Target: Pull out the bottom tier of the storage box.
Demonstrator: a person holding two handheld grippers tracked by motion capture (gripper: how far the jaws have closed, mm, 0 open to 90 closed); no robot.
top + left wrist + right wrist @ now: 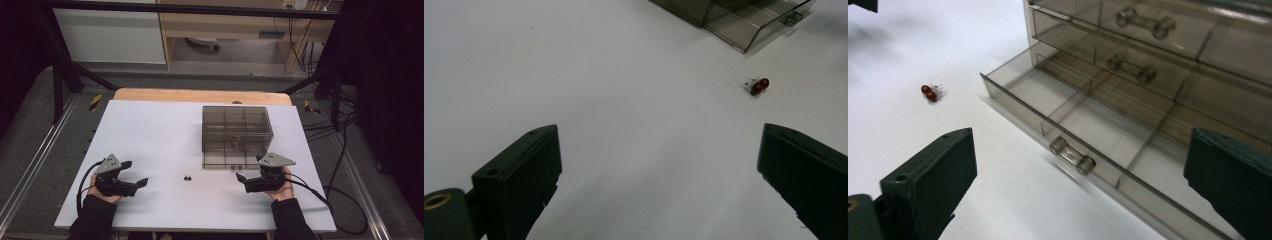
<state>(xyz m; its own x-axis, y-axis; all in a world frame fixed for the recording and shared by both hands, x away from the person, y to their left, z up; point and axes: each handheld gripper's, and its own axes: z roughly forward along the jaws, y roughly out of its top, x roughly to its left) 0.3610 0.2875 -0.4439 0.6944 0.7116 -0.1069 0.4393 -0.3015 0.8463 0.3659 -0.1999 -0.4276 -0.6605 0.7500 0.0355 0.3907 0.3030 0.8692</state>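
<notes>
A smoky see-through drawer cabinet [236, 125] stands right of the table's middle. Its bottom drawer [226, 161] is pulled out toward me and looks empty. In the right gripper view the drawer's front rim [1013, 102] and its handle [1072, 155] lie just beyond the jaws. Two small red parts [188, 177] lie together on the white table [160, 130], left of the drawer. My right gripper [250, 169] is open beside the drawer's front right end, holding nothing. Far to the left, my left gripper [135, 173] is open and empty, pointing toward the red parts [759, 85].
The cabinet's upper drawers [1148, 30] are closed, each with a clear handle. Black frame posts [60, 75] and cables [330, 125] flank the table. Bare white surface lies between the two grippers and behind the left one.
</notes>
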